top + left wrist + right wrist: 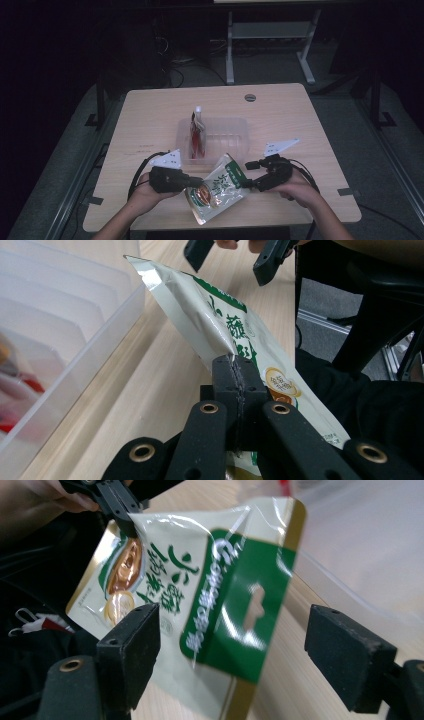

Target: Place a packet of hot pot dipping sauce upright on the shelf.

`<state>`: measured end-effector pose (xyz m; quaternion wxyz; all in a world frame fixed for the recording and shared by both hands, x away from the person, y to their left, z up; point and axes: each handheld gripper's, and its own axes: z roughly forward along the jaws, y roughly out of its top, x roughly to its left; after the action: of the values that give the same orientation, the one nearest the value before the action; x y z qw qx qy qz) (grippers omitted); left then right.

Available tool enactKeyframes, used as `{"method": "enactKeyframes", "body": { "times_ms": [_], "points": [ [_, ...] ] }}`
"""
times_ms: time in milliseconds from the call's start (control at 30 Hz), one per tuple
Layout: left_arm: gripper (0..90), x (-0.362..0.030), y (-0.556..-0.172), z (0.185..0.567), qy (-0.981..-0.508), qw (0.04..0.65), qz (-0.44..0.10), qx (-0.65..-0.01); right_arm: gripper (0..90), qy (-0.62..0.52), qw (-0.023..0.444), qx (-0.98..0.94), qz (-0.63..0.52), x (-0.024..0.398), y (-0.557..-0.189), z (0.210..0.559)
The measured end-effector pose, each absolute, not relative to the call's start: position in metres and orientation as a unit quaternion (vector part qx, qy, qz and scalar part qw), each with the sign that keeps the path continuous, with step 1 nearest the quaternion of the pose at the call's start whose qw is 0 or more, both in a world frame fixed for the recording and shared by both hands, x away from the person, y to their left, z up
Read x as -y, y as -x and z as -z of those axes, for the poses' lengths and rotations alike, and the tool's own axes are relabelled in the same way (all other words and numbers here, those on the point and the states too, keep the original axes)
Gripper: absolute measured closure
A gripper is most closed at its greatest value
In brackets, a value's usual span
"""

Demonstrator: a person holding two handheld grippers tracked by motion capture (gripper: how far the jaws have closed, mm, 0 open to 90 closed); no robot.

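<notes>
High view: pale wooden desk (pixel 150 115) in a dark room; left gripper (pixel 196 181) fingers clamp the green pouch (pixel 220 187), right gripper (pixel 248 176) fingers spread beside the clear tray (pixel 235 131).

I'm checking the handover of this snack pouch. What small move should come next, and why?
Probably carry the green-and-white pouch toward the clear bin. The left gripper is clamped on the pouch's edge and holds it off the table. The right gripper stands open with the pouch's green top between its jaws, no pad pressing. The bin's slots next to the red packet look free.
</notes>
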<state>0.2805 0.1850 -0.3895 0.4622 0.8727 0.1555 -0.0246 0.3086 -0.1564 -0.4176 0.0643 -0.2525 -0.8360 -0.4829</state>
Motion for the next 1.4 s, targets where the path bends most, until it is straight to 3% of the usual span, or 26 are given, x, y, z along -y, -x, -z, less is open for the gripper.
{"method": "enactKeyframes", "body": {
  "times_ms": [167,433,667,1200,1400],
  "points": [
    [90.0,-0.191,-0.276,0.387,-0.866,0.476,0.027,-0.151,21.6,0.236,0.077,0.841,0.481,0.134,-0.314,0.417],
    [90.0,-0.183,-0.273,0.384,-0.865,0.483,0.031,-0.133,24.2,0.224,0.104,0.843,0.479,0.134,-0.312,0.423],
    [90.0,-0.185,-0.275,0.386,-0.864,0.484,0.025,-0.134,36.9,0.219,0.115,0.842,0.479,0.136,-0.308,0.423],
    [90.0,-0.193,-0.283,0.391,-0.864,0.483,-0.007,-0.143,78.2,0.204,0.115,0.830,0.506,0.145,-0.305,0.417],
    [90.0,-0.194,-0.284,0.391,-0.859,0.491,-0.015,-0.146,86.1,0.191,0.108,0.831,0.512,0.146,-0.303,0.415]
  ]
}}
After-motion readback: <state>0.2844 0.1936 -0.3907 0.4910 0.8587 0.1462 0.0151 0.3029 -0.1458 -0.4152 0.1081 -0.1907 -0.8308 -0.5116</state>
